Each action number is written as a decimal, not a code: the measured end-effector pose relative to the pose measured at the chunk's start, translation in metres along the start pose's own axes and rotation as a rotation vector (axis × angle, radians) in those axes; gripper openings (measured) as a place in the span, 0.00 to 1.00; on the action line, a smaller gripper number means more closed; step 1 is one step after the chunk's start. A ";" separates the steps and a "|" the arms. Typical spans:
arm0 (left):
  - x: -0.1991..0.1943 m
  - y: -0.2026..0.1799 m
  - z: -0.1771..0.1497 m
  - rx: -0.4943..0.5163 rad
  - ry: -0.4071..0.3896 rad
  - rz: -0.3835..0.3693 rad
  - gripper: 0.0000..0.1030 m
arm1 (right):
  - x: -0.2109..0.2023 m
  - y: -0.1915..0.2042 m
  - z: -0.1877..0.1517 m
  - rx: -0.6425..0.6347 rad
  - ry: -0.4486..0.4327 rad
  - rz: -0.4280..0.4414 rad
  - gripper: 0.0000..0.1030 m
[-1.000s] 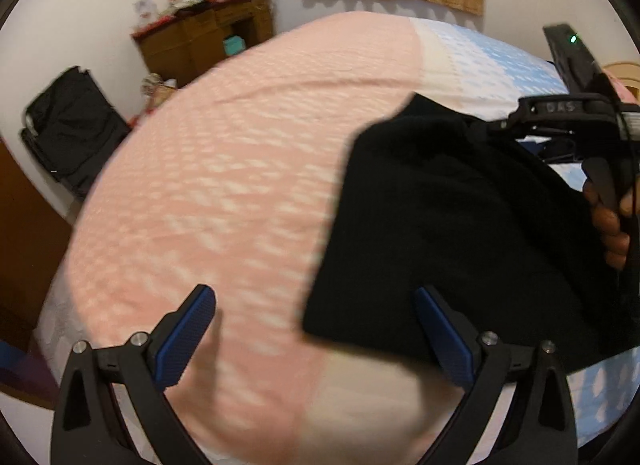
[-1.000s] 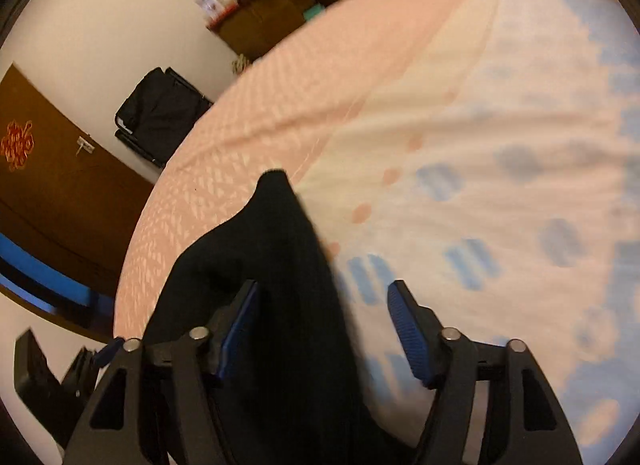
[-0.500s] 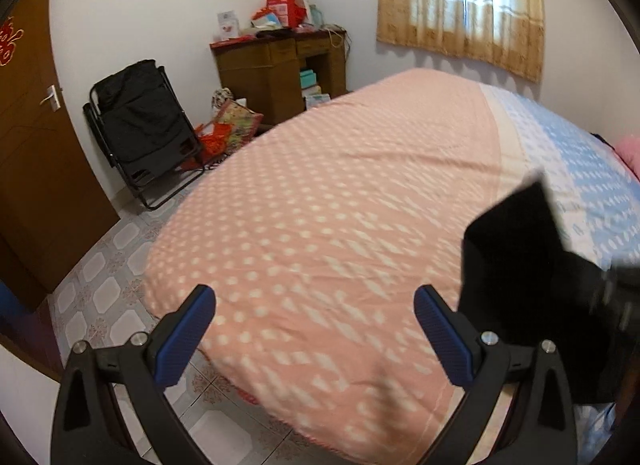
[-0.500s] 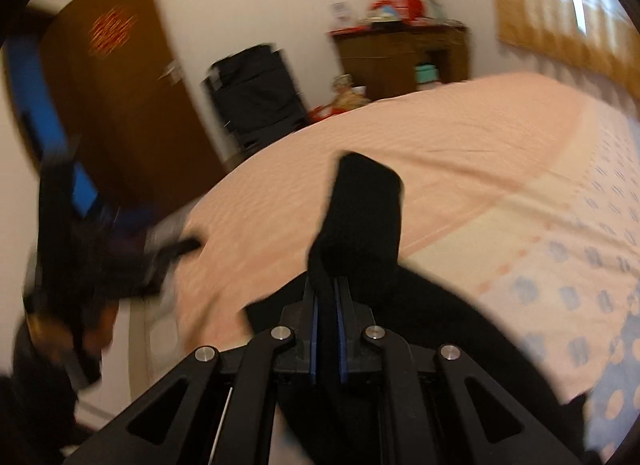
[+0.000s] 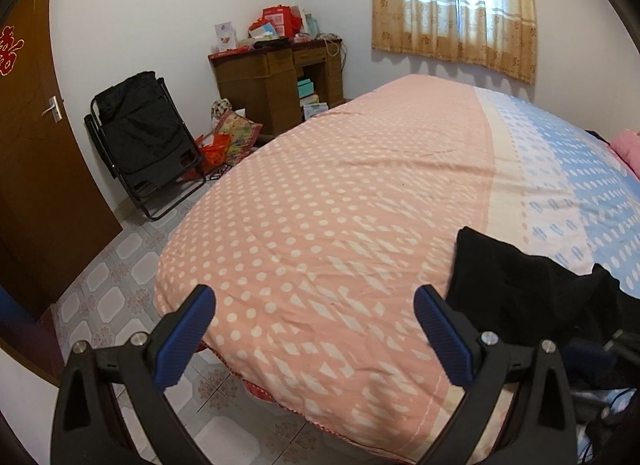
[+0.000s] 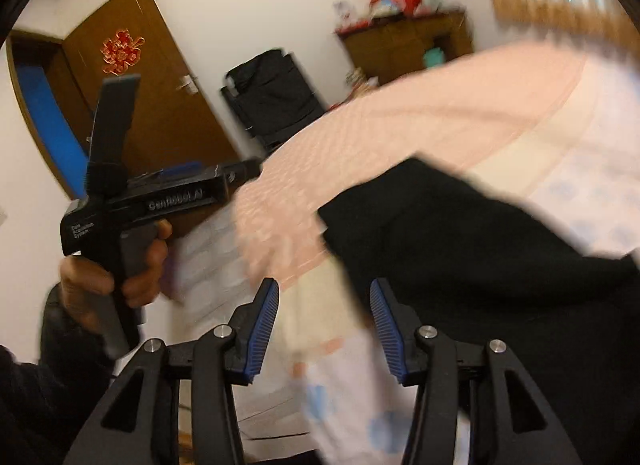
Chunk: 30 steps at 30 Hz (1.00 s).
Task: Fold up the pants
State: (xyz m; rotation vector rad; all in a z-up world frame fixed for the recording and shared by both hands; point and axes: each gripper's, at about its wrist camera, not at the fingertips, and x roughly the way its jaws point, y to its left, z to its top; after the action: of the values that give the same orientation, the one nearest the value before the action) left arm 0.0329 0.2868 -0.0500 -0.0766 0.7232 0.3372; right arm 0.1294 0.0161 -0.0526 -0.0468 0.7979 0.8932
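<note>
Right gripper newly off pants

Both wrist cams bedward, R blurry-ish.

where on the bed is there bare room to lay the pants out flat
The wide pink dotted stretch of the bedspread is bare, bordered by the cream stripe on the right and the bed's floor-side edge on the left. The near right corner is crowded: the black pants lie bunched there, beside the open left gripper.
</note>
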 end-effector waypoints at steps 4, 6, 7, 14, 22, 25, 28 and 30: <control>-0.001 0.000 -0.002 -0.017 0.024 0.005 0.99 | 0.009 0.008 -0.003 -0.111 0.028 -0.144 0.45; -0.003 0.002 -0.002 -0.016 0.021 0.018 0.99 | 0.022 0.015 -0.006 -0.156 0.055 -0.139 0.43; -0.004 0.003 -0.002 -0.017 0.021 0.023 0.99 | 0.022 0.015 -0.008 -0.173 0.057 -0.140 0.41; -0.007 0.008 -0.002 -0.020 0.020 0.033 0.99 | 0.043 0.010 -0.017 -0.230 0.090 -0.219 0.06; -0.002 -0.011 -0.005 0.001 0.037 -0.003 0.99 | 0.014 0.007 -0.028 -0.246 0.091 -0.185 0.07; -0.001 -0.021 -0.007 0.012 0.052 -0.032 0.99 | 0.025 0.001 -0.035 -0.180 0.067 -0.165 0.10; -0.004 -0.029 -0.010 0.030 0.060 -0.069 0.99 | 0.019 -0.004 -0.029 -0.109 0.066 -0.103 0.20; -0.010 -0.039 -0.014 0.081 0.038 -0.082 0.99 | 0.006 -0.009 -0.024 -0.048 0.050 -0.033 0.20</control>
State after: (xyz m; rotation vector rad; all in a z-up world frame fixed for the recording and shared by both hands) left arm 0.0297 0.2447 -0.0562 -0.0364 0.7685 0.2284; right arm 0.1234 0.0060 -0.0766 -0.1240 0.8199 0.8830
